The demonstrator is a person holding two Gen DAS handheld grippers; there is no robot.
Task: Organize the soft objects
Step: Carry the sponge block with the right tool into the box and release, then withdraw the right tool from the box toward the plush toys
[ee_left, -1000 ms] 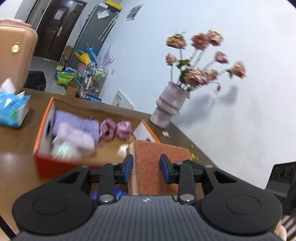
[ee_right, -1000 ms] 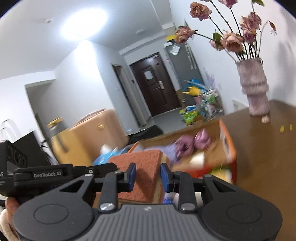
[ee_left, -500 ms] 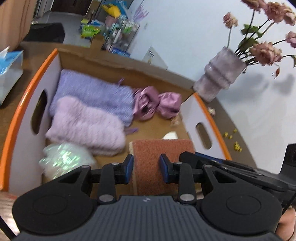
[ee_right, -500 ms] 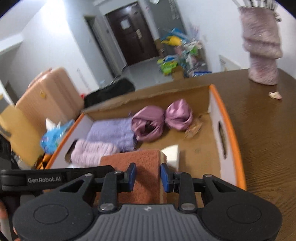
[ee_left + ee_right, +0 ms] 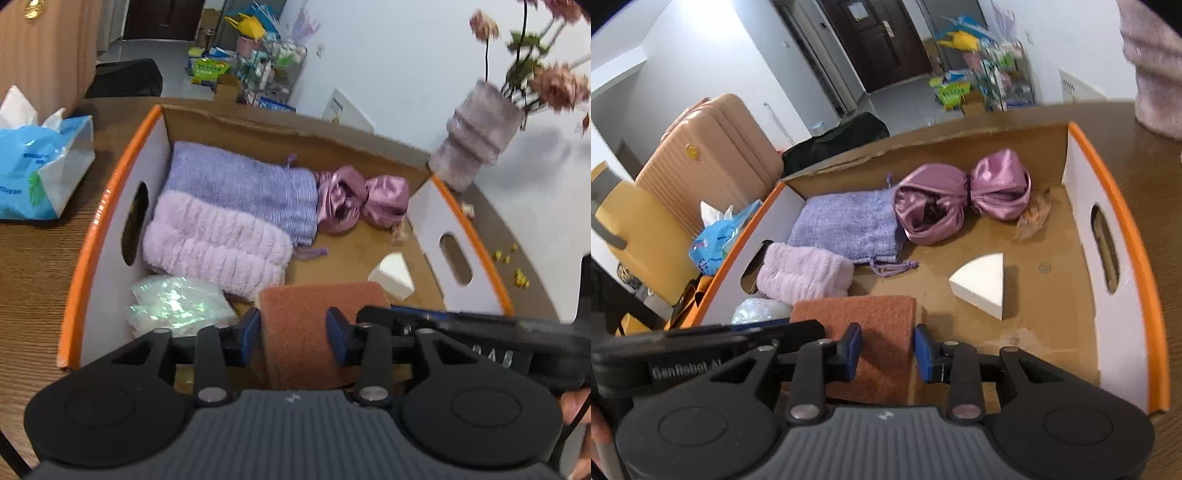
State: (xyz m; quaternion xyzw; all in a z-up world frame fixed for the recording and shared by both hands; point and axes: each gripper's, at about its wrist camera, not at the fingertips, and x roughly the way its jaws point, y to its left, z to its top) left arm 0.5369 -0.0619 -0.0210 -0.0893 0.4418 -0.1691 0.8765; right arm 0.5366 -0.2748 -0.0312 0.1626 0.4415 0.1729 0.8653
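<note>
A rust-topped yellow sponge [image 5: 295, 314] [image 5: 882, 317] lies at the near edge of the orange-rimmed cardboard box [image 5: 107, 221] [image 5: 1137, 251]. My left gripper [image 5: 293, 334] straddles its left end; the jaws are opening and the pads look just off it. My right gripper [image 5: 886, 350] is on the other end, jaws opening, one pad still against the yellow side. Inside the box lie a purple knit pouch [image 5: 240, 192] [image 5: 846, 221], a fluffy lilac cloth [image 5: 214, 243] [image 5: 801, 273], a pink satin bag [image 5: 384, 199] [image 5: 964, 199], a white wedge sponge [image 5: 391, 275] [image 5: 982, 284] and a shiny plastic packet [image 5: 177, 306].
A blue tissue pack [image 5: 37, 166] [image 5: 716, 236] sits left of the box on the wooden table. A ribbed vase with dried flowers [image 5: 476, 147] stands behind the box's right end. Small yellow bits [image 5: 517, 273] dot the table there. A tan suitcase [image 5: 713, 158] stands beyond the table.
Both grippers tipped down and carried the sponge from above the table into the box's near side. Both pairs of jaws have widened, the left more.
</note>
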